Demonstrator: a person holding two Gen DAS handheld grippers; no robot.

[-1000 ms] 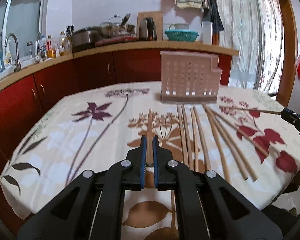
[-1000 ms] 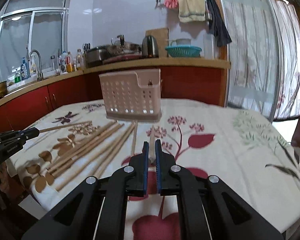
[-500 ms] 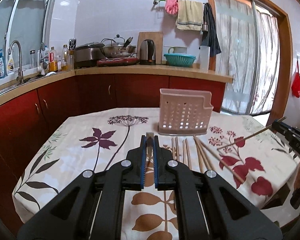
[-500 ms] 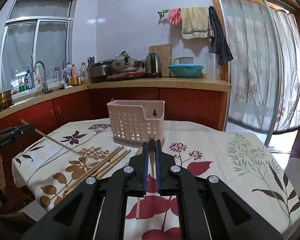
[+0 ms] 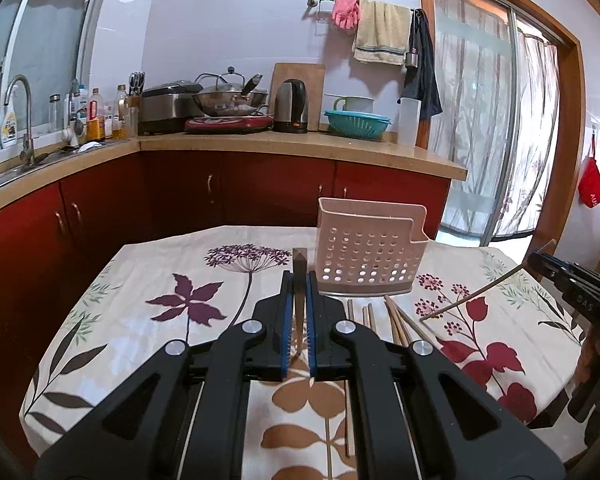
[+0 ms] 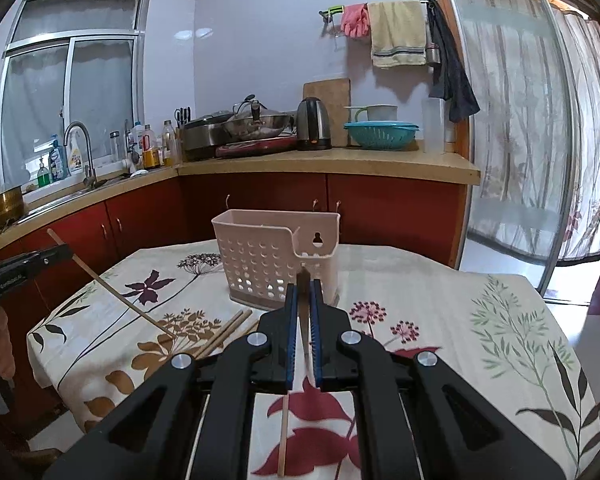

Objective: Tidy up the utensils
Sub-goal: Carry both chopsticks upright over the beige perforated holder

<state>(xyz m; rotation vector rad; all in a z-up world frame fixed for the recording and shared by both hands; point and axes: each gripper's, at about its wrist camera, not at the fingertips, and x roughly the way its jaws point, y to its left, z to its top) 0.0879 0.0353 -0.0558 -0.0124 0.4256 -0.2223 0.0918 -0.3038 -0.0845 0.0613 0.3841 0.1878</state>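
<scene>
A pale pink perforated utensil holder [image 5: 370, 254] stands upright at the far side of the floral table; it also shows in the right wrist view [image 6: 274, 258]. My left gripper [image 5: 299, 280] is shut on a wooden chopstick [image 5: 299, 270], held raised above the table and pointing at the holder. My right gripper [image 6: 304, 286] is shut on another chopstick [image 6: 303, 280], also raised. Each gripper shows in the other's view: the right one [image 5: 540, 260] with its chopstick [image 5: 472, 294] slanting down, the left one [image 6: 66, 254] with its chopstick [image 6: 112, 292]. Several loose chopsticks [image 5: 396, 322] lie on the table before the holder.
The table carries a floral cloth [image 5: 160, 312]. Behind it runs a red cabinet counter [image 5: 260, 148] with kettle, wok, basin and sink. A glass sliding door [image 6: 540, 140] stands at the right. One chopstick [image 6: 284, 432] lies near the front edge.
Both grippers have lifted their chopsticks off the table and risen, tilting from flat to pointing up and forward. The table and holder now sit lower and farther in both views.
</scene>
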